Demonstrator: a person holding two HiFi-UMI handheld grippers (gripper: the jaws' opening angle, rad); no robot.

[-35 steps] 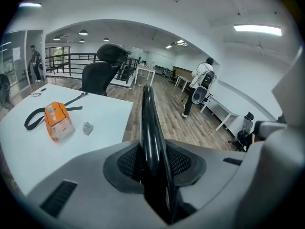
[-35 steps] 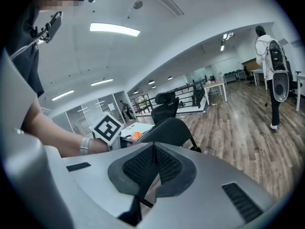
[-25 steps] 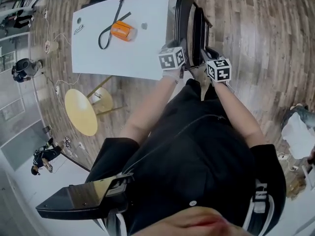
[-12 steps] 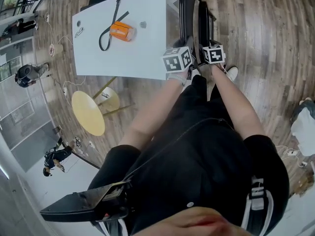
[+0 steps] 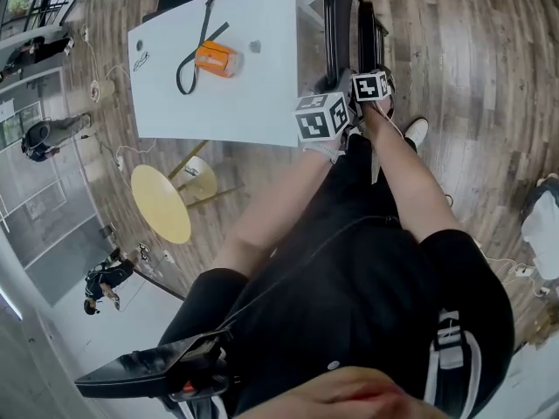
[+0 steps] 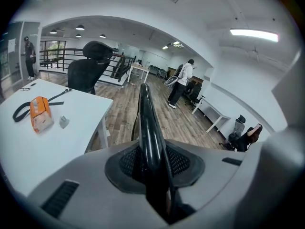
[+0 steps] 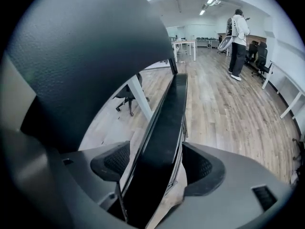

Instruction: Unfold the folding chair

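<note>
The black folding chair stands folded beside the white table. My left gripper is shut on the glossy top edge of the chair's back, which runs straight out between its jaws. In the head view the left gripper sits at the chair's near end. My right gripper is lower, just to the right of the left one. Its jaws are opening wide; the flat black seat panel passes between them, with a gap at the left pad. The right gripper straddles that panel without clamping it.
The white table is left of the chair, with an orange item and a black strap on it. A round yellow stool stands nearer. The person's white shoe is by the chair. A person stands farther off.
The right gripper has dropped lower along the chair, away from the person's body, and looks smaller in the head view. The left gripper has shifted slightly to the right and stays at the chair's top.
</note>
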